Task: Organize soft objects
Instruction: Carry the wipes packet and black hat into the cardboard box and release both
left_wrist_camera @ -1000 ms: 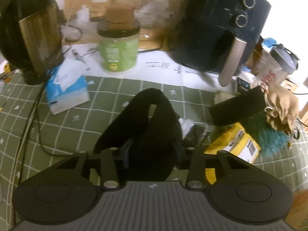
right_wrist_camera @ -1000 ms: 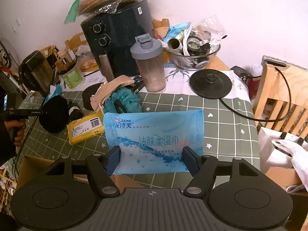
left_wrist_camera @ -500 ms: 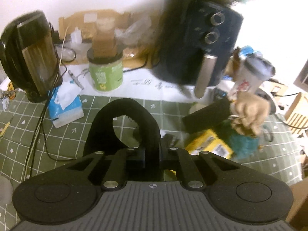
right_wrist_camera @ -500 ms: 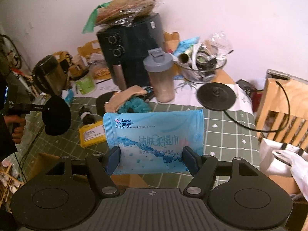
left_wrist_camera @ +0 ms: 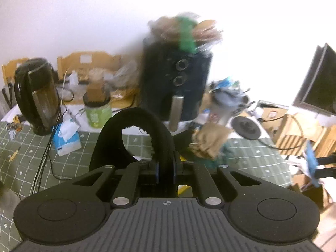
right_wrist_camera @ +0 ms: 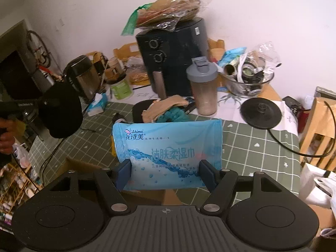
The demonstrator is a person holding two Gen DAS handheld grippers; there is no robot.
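- Left tool (left_wrist_camera: 166, 173) pressed together on a black fabric loop (left_wrist_camera: 134, 138), pinching one end of the band between its pads.
- Loop arching up and to the left from the pinch, clear of the counter (left_wrist_camera: 63, 157), held in the air.
- Same loop seen from the right wrist view as a dark rounded mass (right_wrist_camera: 61, 111) at the left edge, on the end of the left tool, with a hand (right_wrist_camera: 6, 134) gripping the handle.
- Right tool (right_wrist_camera: 166, 174) spread wide yet closed on a light blue wet-wipe pack (right_wrist_camera: 168, 147), one pad at each lower side of the pack.
- Pack held upright, printed face toward the camera, above the counter's near edge and a brown cardboard box (right_wrist_camera: 84, 168) below.
- On the green checked counter behind the pack: a tan cloth (right_wrist_camera: 163, 107) lying over a teal fuzzy item (right_wrist_camera: 174, 115), touching.
- Just right of that heap, a shaker bottle with a grey lid (right_wrist_camera: 202, 86), upright.
- Behind, a dark air fryer (right_wrist_camera: 172, 63) with a bagged bundle on top.
- Left view blurred; kettle (left_wrist_camera: 37, 96) and green jar (left_wrist_camera: 97, 111) at back left, tissue pack (left_wrist_camera: 67, 138) just in front.
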